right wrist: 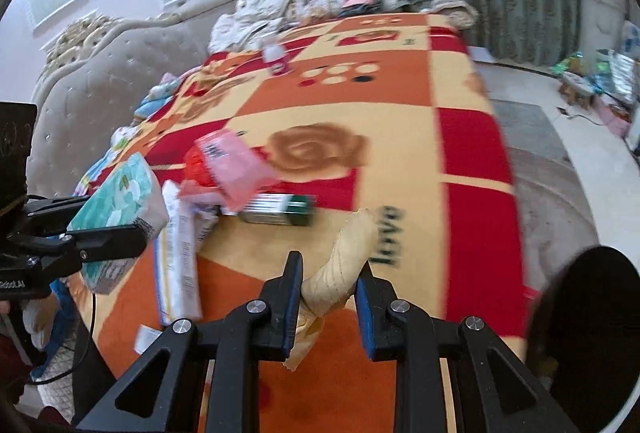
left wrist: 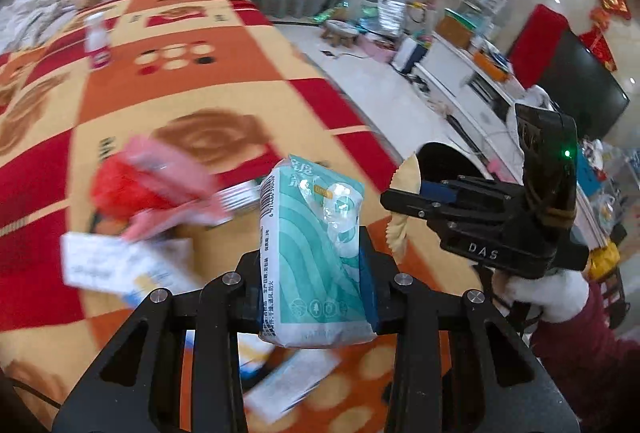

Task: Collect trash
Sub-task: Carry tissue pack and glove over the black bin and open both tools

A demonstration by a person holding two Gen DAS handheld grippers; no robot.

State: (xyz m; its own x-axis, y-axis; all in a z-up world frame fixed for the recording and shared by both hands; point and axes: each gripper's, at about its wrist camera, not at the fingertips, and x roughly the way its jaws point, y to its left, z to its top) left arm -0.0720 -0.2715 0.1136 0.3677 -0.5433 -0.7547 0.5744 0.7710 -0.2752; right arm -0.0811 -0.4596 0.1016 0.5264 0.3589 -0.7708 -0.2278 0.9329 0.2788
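Left gripper [left wrist: 312, 273]: your jaws clamp a teal tissue pack [left wrist: 312, 245].
Right gripper [right wrist: 328, 297]: nearly closed, pinching a cream paper liner [right wrist: 344, 265].
Hard to read: the litter on the blanket [right wrist: 360, 97] is blurred.

One tissue pack [left wrist: 312, 253], one bottle [left wrist: 98, 41] — two grippers [left wrist: 308, 297].

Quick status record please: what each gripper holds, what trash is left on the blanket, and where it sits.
left gripper: shut on tissue pack, lifted off blanket
right gripper: shut on crumpled paper liner
left on blanket: pink wrapper over red item, green box beside it, white papers nearer the camera
far end: small bottle, upright
focus: loose trash blurred
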